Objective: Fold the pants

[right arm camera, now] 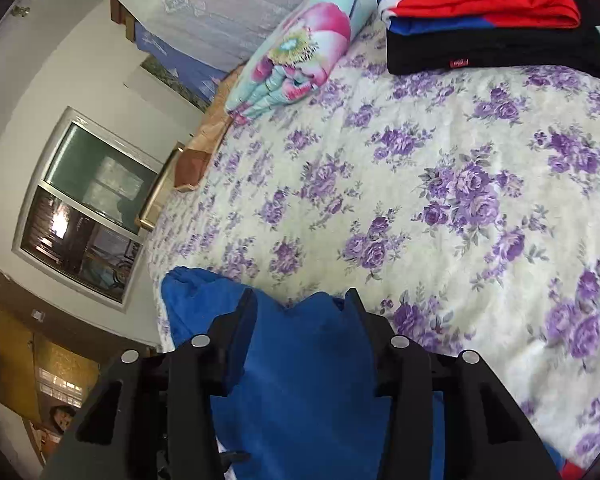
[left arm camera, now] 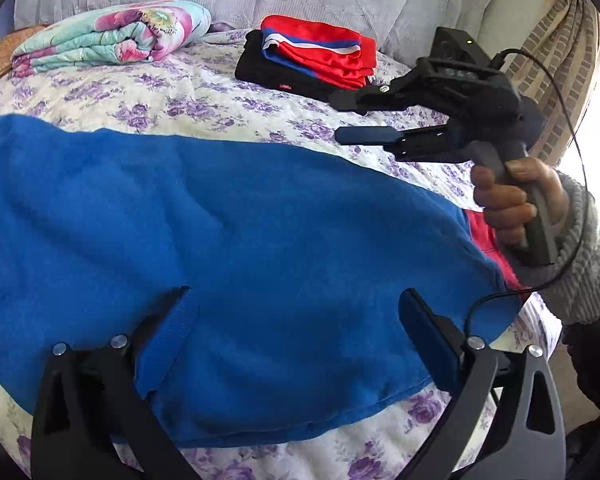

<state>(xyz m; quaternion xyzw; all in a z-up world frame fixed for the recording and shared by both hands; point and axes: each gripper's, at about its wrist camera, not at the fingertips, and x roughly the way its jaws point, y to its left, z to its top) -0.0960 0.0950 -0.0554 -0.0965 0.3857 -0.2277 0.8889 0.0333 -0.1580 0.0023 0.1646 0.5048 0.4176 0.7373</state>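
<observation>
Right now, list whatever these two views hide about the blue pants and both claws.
- Left wrist view: the blue pants run off the left edge.
- Left wrist view: a cloth fold covers part of one finger of the left claw.
- Right wrist view: the right claw blocks most of the pants, so their layout is hidden.

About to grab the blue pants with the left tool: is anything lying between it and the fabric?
Nothing visible. The left tool hangs open directly over the blue pants, with bare fabric between its fingers. The folded clothes stack lies far back on the bed.
</observation>
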